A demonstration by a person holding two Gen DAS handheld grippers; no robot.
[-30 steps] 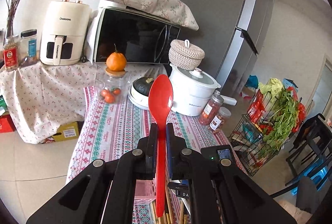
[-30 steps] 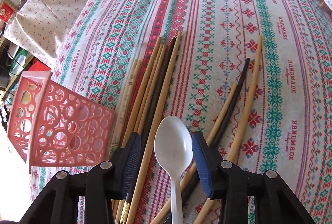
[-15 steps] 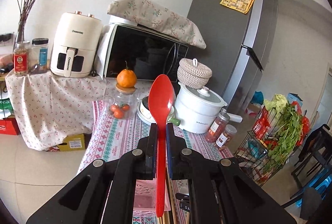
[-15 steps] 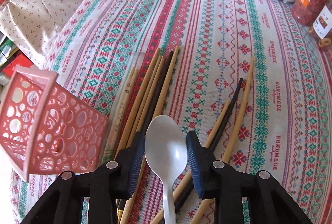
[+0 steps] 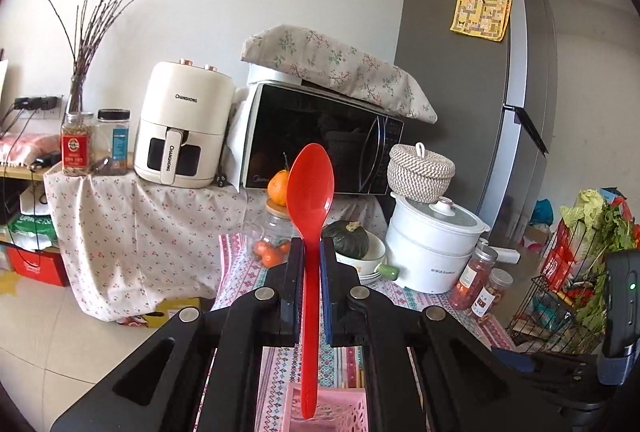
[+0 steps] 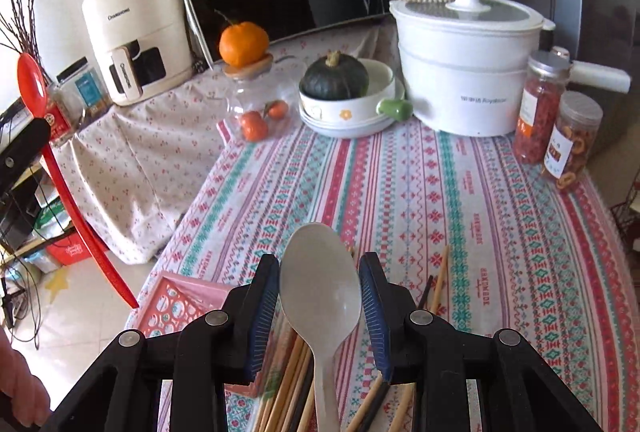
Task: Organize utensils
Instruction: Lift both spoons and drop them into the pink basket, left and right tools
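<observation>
The left claw (image 5: 310, 248) is pinched nearly shut on the handle of a red spoon (image 5: 310, 188), whose bowl stands upright above the fingertips while the handle's end hangs below them over a pink basket (image 5: 344, 414). The right claw (image 6: 320, 272) stands partly open, and its jaws have just been closing around a white spoon (image 6: 320, 284); the blue pads sit against both sides of the spoon's bowl, and the handle runs back between the fingers and is cut off at the bottom edge. Under the right claw lie wooden and dark chopsticks (image 6: 288, 392), largely hidden by the fingers, so their number cannot be made out. To the claw's lower left, the pink basket shows only a corner. At the far left of the right view the red spoon appears again, held by the dark body of the other claw, and part of a hand (image 6: 20, 388) sits in the bottom corner. Ahead of the claws the table wears a striped patterned cloth (image 6: 440, 192). Beyond it stand a white pot (image 6: 464, 72), a bowl holding a green squash (image 6: 334, 76), a glass jar topped by an orange (image 6: 244, 42), and two spice jars (image 6: 556, 120). Behind those are a microwave (image 5: 320, 136), an air fryer (image 5: 182, 124) and a grey fridge (image 5: 472, 92).
</observation>
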